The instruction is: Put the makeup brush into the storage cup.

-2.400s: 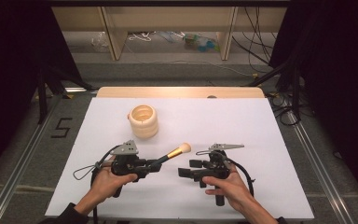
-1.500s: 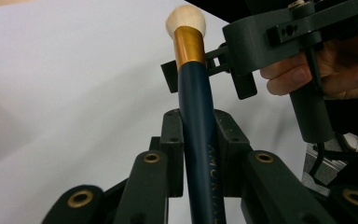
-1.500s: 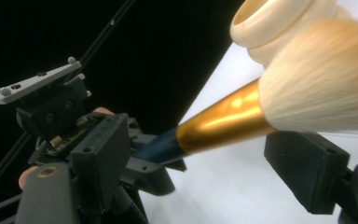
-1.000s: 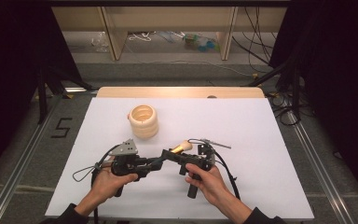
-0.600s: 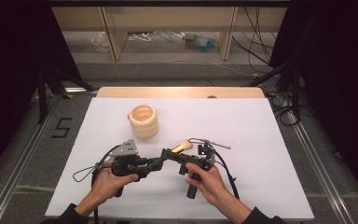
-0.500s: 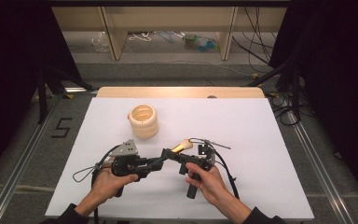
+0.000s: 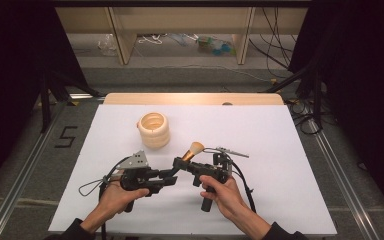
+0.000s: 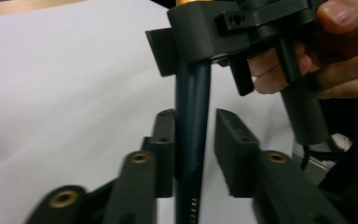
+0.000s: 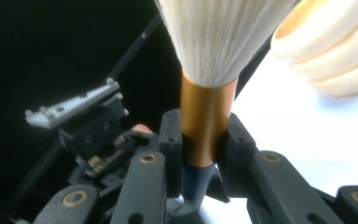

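Two grippers meet on one makeup brush [image 7: 190,153] here, mid-table, above the white sheet [image 7: 280,150]. Your left gripper [image 8: 193,135] has just been opening: its jaws stand a bit apart with the dark handle between them, one pad off it. Your right gripper [image 9: 200,140] has just closed and clamps the gold ferrule. Behind sits the cream ribbed cup [image 7: 153,129].
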The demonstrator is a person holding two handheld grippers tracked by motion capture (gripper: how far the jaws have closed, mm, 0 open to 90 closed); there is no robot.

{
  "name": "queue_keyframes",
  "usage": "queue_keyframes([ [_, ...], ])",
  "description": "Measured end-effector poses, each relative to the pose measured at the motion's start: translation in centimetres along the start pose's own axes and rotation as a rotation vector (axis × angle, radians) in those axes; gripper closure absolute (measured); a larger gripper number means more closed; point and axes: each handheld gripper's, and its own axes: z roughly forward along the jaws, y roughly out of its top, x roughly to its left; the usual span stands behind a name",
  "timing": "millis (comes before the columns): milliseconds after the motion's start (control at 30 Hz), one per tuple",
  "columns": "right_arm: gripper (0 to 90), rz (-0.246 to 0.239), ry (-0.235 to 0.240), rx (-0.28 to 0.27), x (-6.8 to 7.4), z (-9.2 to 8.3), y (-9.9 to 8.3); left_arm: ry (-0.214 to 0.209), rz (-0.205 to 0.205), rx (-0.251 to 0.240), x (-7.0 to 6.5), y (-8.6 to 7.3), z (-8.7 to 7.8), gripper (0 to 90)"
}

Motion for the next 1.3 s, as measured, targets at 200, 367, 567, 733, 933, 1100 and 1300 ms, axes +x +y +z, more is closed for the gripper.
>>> queue_keyframes([
  [200,74.1,-0.165,-0.041,0.021,1.2,-0.3,1.2,0.011,-0.02,0.007,-0.2,-0.5,-0.3,40.6],
  [367,74.1,-0.3,-0.097,0.058,1.8,-0.6,2.0,0.048,-0.013,0.025,-0.3,-0.9,-0.5,31.6],
  [567,74.1,-0.445,-0.162,0.129,2.8,-0.8,2.9,0.089,-0.007,0.036,-0.1,-1.7,-1.0,28.6],
  [733,74.1,-0.503,-0.183,0.159,2.9,-0.7,3.3,0.12,0.01,0.026,-0.1,-2.2,-1.4,25.3],
  [933,74.0,-0.566,-0.232,0.195,2.7,-0.4,4.3,0.156,0.046,0.018,0.0,-3.2,-2.1,22.2],
  [1100,74.0,-0.593,-0.268,0.199,2.6,-0.1,5.5,0.177,0.054,-0.002,0.1,-3.5,-2.4,20.2],
  [1300,74.1,-0.62,-0.292,0.199,2.5,0.5,6.7,0.189,0.049,-0.01,0.0,-3.7,-2.6,19.2],
])
